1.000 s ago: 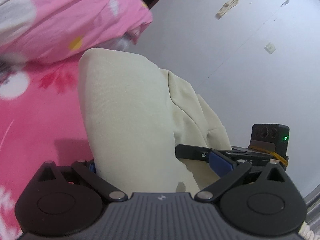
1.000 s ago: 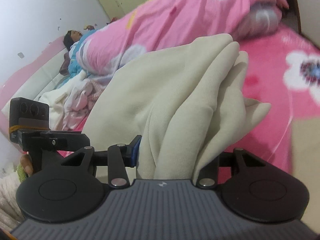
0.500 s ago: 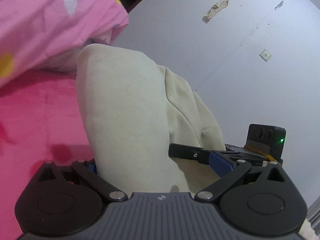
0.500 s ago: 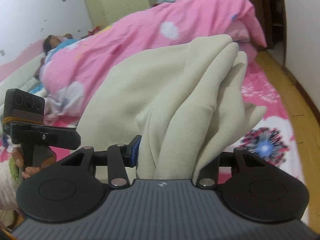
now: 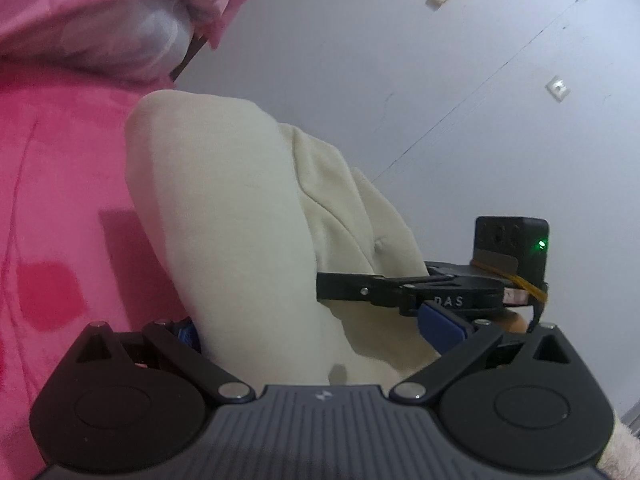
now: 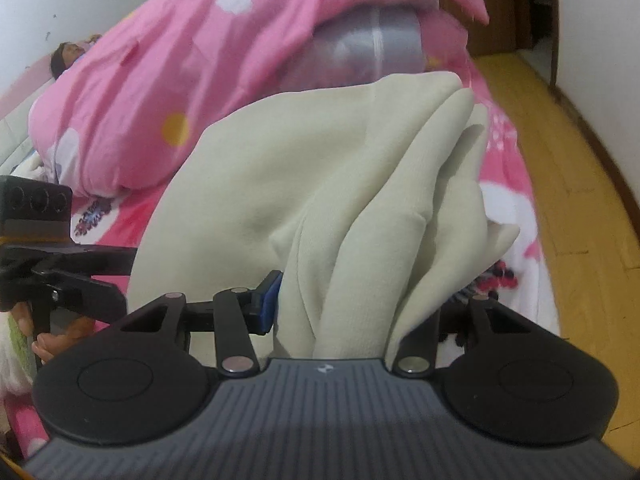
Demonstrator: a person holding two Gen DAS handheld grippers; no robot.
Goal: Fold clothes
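Observation:
A cream garment (image 5: 224, 200), folded into a thick bundle, hangs between both grippers over a pink bed. My left gripper (image 5: 312, 332) is shut on one end of it, blue pads against the cloth. In the right wrist view the same cream garment (image 6: 320, 168) fills the jaws of my right gripper (image 6: 348, 312). Its blue left pad touches the folds, its right fingertip is hidden behind them, and the jaws are opening slightly. Each view shows the other gripper beside the bundle: the right one (image 5: 408, 292) and the left one (image 6: 60, 272), held by a hand (image 6: 44, 340).
A pink flowered sheet (image 5: 52, 200) covers the bed below. A rolled pink quilt (image 6: 160, 60) lies just behind the bundle, with a person lying at its far end (image 6: 64, 54). A white wall (image 5: 440, 80) is to the right and wooden floor (image 6: 560, 140) runs beside the bed.
Both grippers have carried the cream bundle across the bed and a little lower. The rolled quilt's end now looms close behind it. The grip looks the same in both views.

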